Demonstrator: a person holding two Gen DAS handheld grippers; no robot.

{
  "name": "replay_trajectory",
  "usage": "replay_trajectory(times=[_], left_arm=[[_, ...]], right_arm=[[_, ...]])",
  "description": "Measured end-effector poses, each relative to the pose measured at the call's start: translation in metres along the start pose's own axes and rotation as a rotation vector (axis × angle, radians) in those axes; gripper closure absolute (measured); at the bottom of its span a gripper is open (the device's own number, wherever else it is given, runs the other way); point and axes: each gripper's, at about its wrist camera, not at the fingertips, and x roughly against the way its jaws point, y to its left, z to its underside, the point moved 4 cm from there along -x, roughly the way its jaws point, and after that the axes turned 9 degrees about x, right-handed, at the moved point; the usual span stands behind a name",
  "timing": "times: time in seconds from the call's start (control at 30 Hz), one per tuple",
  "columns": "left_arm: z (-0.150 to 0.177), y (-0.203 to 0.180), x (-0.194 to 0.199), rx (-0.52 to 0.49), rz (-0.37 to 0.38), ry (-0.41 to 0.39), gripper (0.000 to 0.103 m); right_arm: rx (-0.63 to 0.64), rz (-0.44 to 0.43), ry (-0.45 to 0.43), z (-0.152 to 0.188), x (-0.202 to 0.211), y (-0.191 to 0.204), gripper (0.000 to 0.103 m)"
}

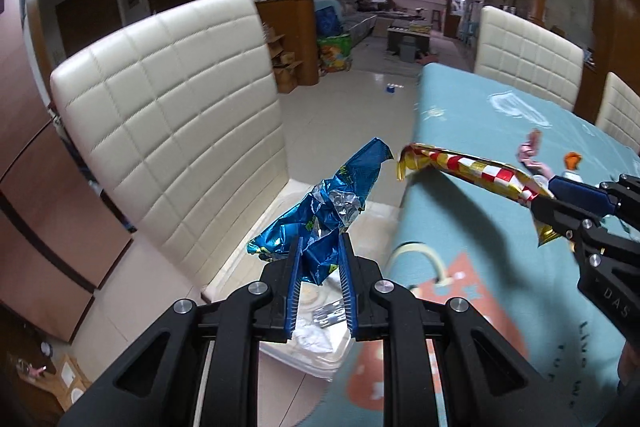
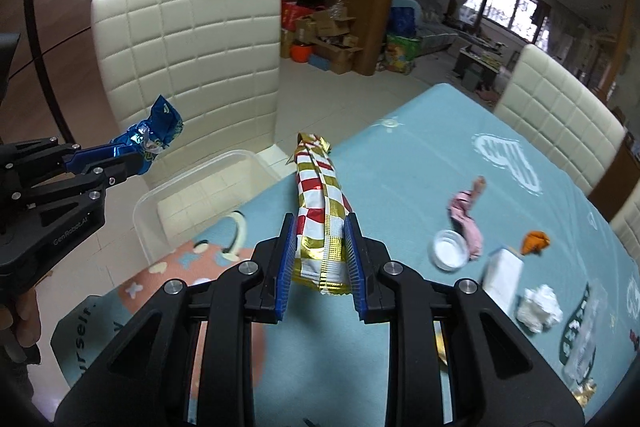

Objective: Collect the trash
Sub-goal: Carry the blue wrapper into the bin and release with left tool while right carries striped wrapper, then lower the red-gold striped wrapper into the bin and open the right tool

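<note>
while both wrappers hang in the air: the clear plastic bin (image 2: 192,187) sits on the seat of the cream chair (image 2: 188,39), at the table's edge
bin from the left gripper (image 1: 320,259): directly beneath and just ahead of the fingers, its pale contents showing between them
bin from the right gripper (image 2: 320,247): ahead and to the left, past the edge of the blue tablecloth (image 2: 400,163)
nearer hand: the left one, by my judgement; it hovers over the bin while the right is above the table
left grip: jaws pinched almost together on the crumpled blue foil wrapper (image 1: 320,211), which sticks up and forward from the pads
right grip: jaws clamped on the red, white and gold checked wrapper (image 2: 320,195), held near its lower end
long axis: the checked wrapper runs straight out along the fingers, tip toward the bin
trash left on the table: pink wrapper (image 2: 466,217), white cap (image 2: 450,251), orange scrap (image 2: 534,241), white tissue wad (image 2: 540,309)
readable writing: "genrobot.ai" on the left gripper's body, "das" on the right gripper's body; tablecloth lettering too partial to read; green print on the blue wrapper is illegible
</note>
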Motion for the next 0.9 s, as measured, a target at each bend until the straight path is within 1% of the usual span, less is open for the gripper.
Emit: replay_trajectory(times=[0.27,0.4,0.53,0.6,0.63,0.67,0.7,0.73,0.77,0.9], left_arm=[[-0.001,0.021,-0.023,0.032,-0.045,0.027,0.085],[-0.002,0.022,-0.04,0.04,-0.056,0.056,0.084],[-0.003,0.019,-0.049,0.046,-0.063,0.062,0.084],[-0.002,0.018,-0.053,0.054,-0.054,0.073,0.076],[0.0,0.018,-0.056,0.066,-0.048,0.083,0.054],[0.001,0.019,-0.057,0.08,-0.041,0.08,0.029],[0.001,0.02,-0.055,0.094,-0.042,0.065,0.023],[0.001,0.022,-0.052,0.101,-0.057,0.038,0.021],[0.001,0.022,-0.05,0.094,-0.06,0.032,0.021],[0.002,0.025,-0.045,0.087,-0.069,0.031,0.02]], right_arm=[[0.08,-0.047,0.002,-0.021,-0.03,0.026,0.076],[0.084,-0.074,0.011,-0.024,-0.044,0.029,0.076],[0.076,-0.085,0.022,-0.022,-0.054,0.025,0.076],[0.071,-0.089,0.03,-0.02,-0.056,0.022,0.076],[0.071,-0.089,0.032,-0.019,-0.057,0.022,0.076],[0.07,-0.091,0.034,-0.019,-0.057,0.021,0.076],[0.068,-0.092,0.034,-0.019,-0.057,0.02,0.076],[0.065,-0.093,0.033,-0.019,-0.057,0.02,0.076],[0.064,-0.093,0.032,-0.019,-0.057,0.019,0.076],[0.066,-0.093,0.033,-0.018,-0.056,0.022,0.076]])
